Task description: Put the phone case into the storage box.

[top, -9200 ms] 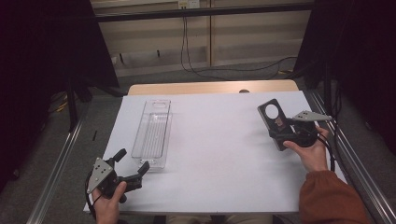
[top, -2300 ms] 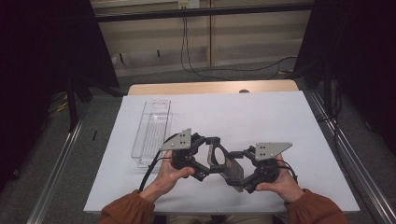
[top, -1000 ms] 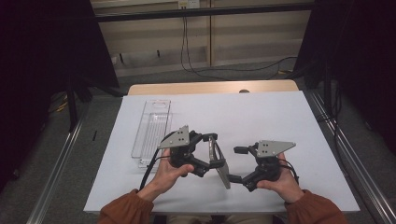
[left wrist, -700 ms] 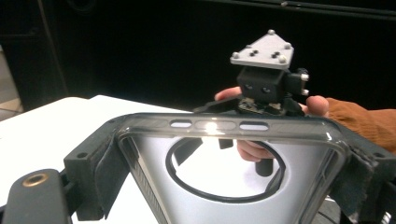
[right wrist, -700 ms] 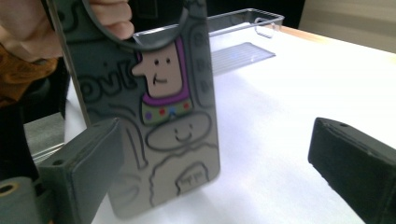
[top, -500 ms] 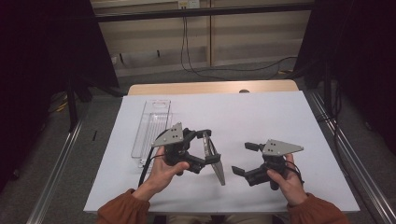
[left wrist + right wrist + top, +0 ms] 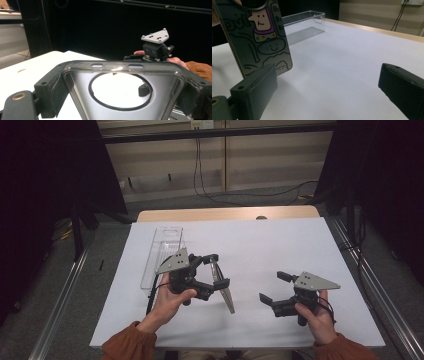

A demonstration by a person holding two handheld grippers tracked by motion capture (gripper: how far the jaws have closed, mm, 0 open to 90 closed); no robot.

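Clear stiff phone case, light, slippery: left claw pinching its edges; right claw gaping wide, holding nothing.

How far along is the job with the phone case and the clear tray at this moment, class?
Done, judging by the present state: the phone case is off the table, clamped across its width in the left gripper. The right gripper is open, holding nothing, off to the right. In hand: the left gripper holds the case up, between the clear tray and the right gripper. Left, probably: placing the case in the tray, which looks empty.
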